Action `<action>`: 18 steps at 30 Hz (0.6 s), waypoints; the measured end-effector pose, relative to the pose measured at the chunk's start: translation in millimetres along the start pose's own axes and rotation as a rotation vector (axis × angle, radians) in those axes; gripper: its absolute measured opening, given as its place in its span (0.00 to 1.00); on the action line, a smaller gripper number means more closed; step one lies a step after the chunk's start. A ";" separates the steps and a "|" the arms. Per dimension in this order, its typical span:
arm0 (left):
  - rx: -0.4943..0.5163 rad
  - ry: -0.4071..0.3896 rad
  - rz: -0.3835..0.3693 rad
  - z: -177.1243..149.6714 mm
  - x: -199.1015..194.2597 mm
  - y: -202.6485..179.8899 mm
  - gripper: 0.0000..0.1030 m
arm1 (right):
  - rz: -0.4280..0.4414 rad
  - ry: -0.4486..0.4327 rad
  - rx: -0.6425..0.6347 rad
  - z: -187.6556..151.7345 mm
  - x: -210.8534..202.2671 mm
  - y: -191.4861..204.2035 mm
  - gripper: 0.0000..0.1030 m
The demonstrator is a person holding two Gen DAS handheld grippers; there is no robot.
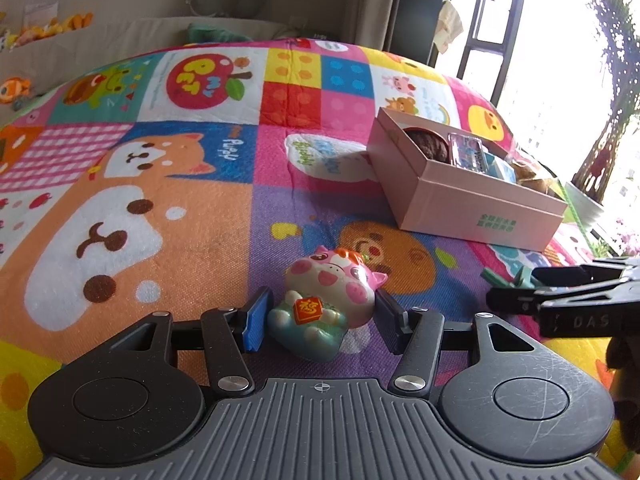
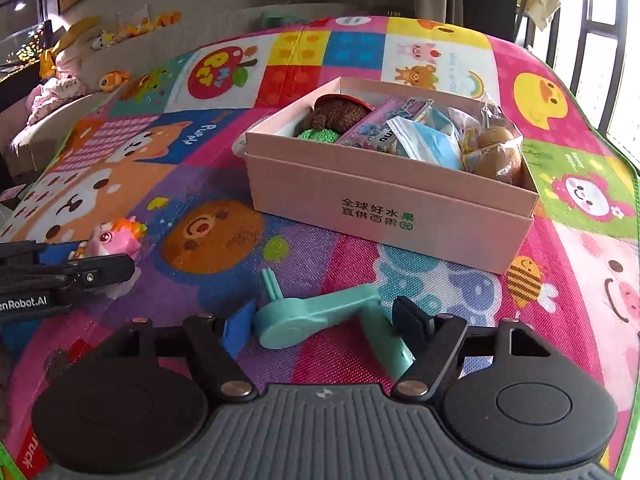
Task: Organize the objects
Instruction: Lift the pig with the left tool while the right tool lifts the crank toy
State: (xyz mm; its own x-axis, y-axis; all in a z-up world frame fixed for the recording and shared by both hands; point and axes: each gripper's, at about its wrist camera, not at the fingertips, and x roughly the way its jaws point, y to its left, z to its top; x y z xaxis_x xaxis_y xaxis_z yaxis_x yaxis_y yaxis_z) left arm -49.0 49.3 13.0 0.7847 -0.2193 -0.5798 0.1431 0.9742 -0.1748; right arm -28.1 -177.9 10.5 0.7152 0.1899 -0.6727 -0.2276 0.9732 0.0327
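A pink and teal pig figurine lies on the colourful play mat. My left gripper is open with its fingers on either side of the figurine, not clamped. The figurine also shows in the right wrist view. A mint green plastic holder lies on the mat between the open fingers of my right gripper. A pink cardboard box holds a brown knitted item, snack packets and wrapped buns; it also shows in the left wrist view.
The other gripper's body shows at the right edge and at the left edge. Plush toys line a sofa behind the mat. A window and plant stand to the right.
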 end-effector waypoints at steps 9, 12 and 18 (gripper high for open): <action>0.071 0.013 0.051 0.3 1.6 -11.9 0.58 | 0.032 -0.111 0.007 -12.4 -49.4 -20.7 0.34; 0.090 0.016 0.064 -0.1 0.8 -15.1 0.58 | 0.022 -0.149 -0.001 -19.1 -56.7 -31.8 0.43; 0.116 0.039 0.088 2.9 -1.1 -23.6 0.56 | 0.041 -0.148 -0.159 -20.7 -44.0 -38.7 0.76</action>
State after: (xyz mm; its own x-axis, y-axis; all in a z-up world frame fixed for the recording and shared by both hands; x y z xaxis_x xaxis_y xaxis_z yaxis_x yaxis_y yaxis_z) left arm -51.5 26.7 20.1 0.7737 -0.1326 -0.6195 0.1453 0.9889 -0.0302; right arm -64.4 -226.6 23.6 0.7897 0.2575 -0.5568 -0.3515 0.9338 -0.0667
